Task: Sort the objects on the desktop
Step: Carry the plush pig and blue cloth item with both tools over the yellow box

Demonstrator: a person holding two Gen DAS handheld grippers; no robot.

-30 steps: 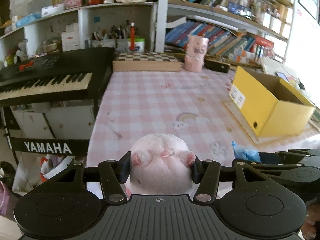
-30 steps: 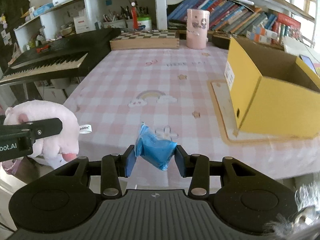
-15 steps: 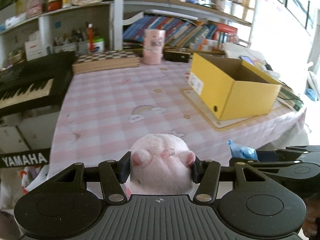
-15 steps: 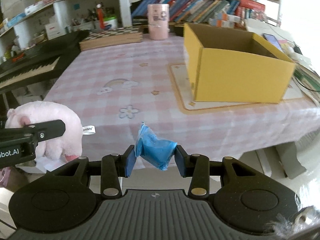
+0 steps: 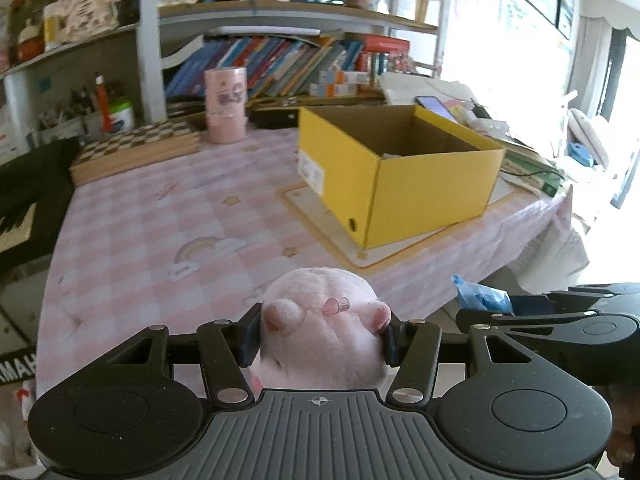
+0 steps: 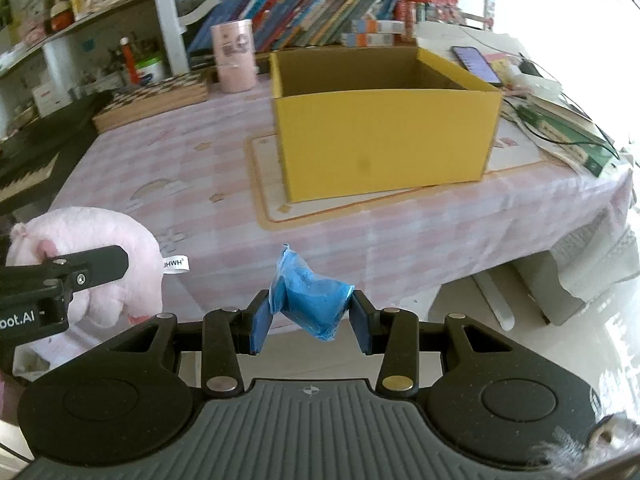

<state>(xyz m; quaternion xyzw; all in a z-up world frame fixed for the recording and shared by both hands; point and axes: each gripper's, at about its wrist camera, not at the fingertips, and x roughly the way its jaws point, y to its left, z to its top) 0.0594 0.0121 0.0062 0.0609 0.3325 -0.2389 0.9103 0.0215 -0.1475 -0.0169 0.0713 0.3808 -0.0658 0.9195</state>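
Left wrist view: the left hand-held gripper (image 5: 322,338) is clamped on a pink plush toy (image 5: 322,336), its pads pressed into both flanks. The toy's long axis runs forward along the fingers, its rounded end toward the bench (image 5: 160,216), with small pink nubs on top. It hangs in the air off the near edge of the bench. Ahead and to the right sits an open yellow box (image 5: 400,176) on a mat; something pale shows low inside, too little to name. At the right edge, the right hand-held gripper (image 5: 496,308) reaches forward, level with the left one.

Right wrist view: the right hand-held gripper (image 6: 310,316) grips a crumpled blue packet (image 6: 310,304), one twisted end pointing up, held off the bench's (image 6: 180,152) near edge. The yellow box (image 6: 384,140) stands straight ahead, open top showing bare cardboard walls. At the left, the left hand-held gripper's finger (image 6: 92,264) crosses the plush toy (image 6: 120,240), whose white tag sticks out toward the packet.
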